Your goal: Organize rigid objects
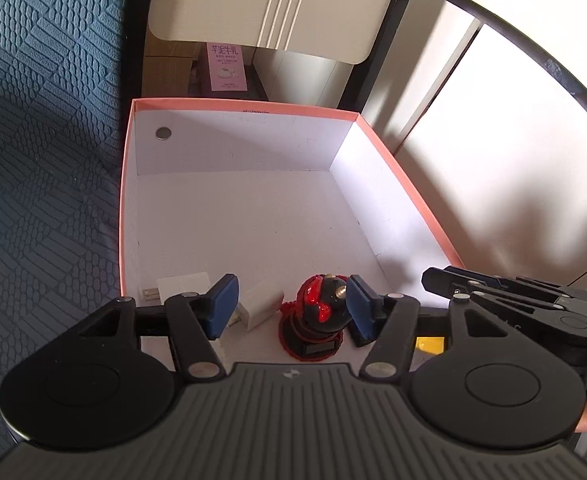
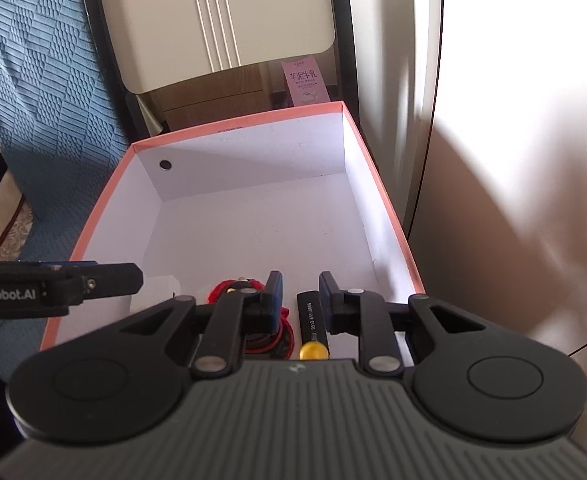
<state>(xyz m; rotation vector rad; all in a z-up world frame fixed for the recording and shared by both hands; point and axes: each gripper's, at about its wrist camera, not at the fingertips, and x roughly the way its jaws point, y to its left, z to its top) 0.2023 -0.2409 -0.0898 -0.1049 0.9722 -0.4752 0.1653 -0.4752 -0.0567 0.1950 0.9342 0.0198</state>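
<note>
Over the box: both of my grippers are hovering above the near end of the pink-rimmed white box (image 1: 405, 184).
Left gripper: my left gripper (image 1: 293, 306) is hanging with its jaws spread wide, holding nothing; its blue pads (image 1: 223, 304) are standing to either side of the figurine and one charger.
Right gripper: my right gripper (image 2: 300, 300) is sitting with its jaws parted and nothing between them, just above the tool.
Figurine: a red and black figurine (image 1: 319, 316) on a dark base is standing upright on the box floor, near the near wall, close to the right-hand pad of the left gripper; I cannot tell whether they are touching.
Chargers: two white plug adapters (image 1: 259, 304) are lying on the box floor, left of the figurine.
Tool: a black handle with a yellow end (image 2: 312, 328) is lying on the box floor, right of the figurine.
Far corner: a small round grey disc (image 1: 163, 133) is showing on the far wall of the box, near its left corner.
</note>
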